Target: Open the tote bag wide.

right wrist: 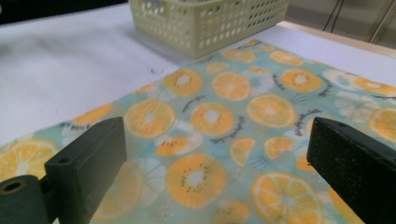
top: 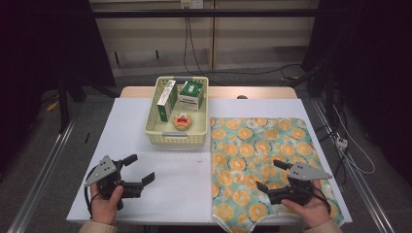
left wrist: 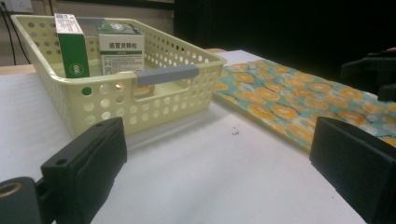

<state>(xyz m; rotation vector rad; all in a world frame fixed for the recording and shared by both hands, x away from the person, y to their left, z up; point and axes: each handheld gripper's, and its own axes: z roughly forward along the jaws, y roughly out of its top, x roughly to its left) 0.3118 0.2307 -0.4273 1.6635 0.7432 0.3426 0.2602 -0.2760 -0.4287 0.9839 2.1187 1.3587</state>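
Near bottom of the high view: left gripper (top: 138,170) wide apart over bare table (top: 165,189), right gripper (top: 272,174) wide apart, empty, over the one fruit-print cloth (top: 262,145), lower right. Risk: a pinch could bunch it or drag it off the edge. Upper centre: one basket (top: 177,138), two boxes (top: 190,94), one small round item.

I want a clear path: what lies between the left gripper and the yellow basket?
Bare white table top, apart from a tiny dark speck, in the left gripper view between left gripper and basket.
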